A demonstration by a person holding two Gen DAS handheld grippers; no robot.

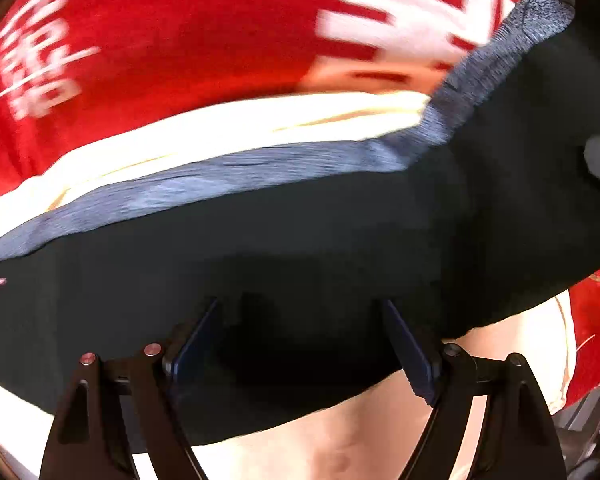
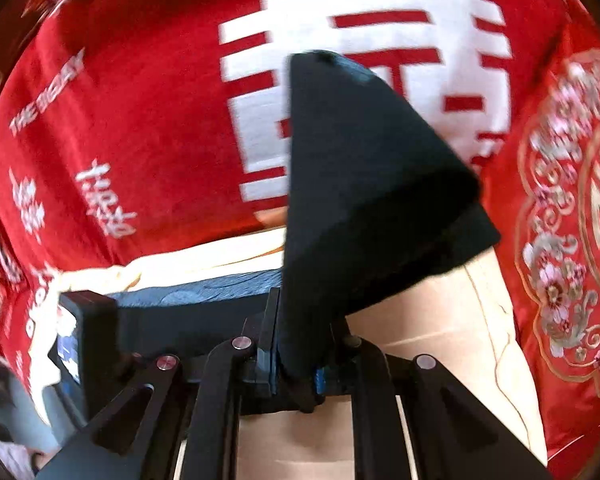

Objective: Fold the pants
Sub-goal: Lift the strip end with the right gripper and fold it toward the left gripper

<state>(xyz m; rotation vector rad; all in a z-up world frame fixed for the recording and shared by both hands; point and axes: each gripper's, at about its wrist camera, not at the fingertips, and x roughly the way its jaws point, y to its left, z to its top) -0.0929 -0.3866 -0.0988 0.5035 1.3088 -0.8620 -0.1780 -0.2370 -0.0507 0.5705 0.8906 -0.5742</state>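
Observation:
The black pants (image 1: 300, 248) with a grey-blue waistband (image 1: 228, 176) fill the middle of the left wrist view, lying across a cream surface. My left gripper (image 1: 300, 344) is open, its two blue-padded fingers spread wide with black cloth lying between them. In the right wrist view my right gripper (image 2: 296, 360) is shut on a fold of the black pants (image 2: 364, 184), which rises from the jaws as a lifted cone of cloth. The other gripper's body (image 2: 88, 336) shows at the lower left of that view, beside the waistband (image 2: 204, 292).
A red blanket with white characters (image 2: 148, 92) covers the area behind the pants. A red embroidered cushion (image 2: 572, 220) lies to the right. The cream surface (image 2: 452, 344) shows under and in front of the pants.

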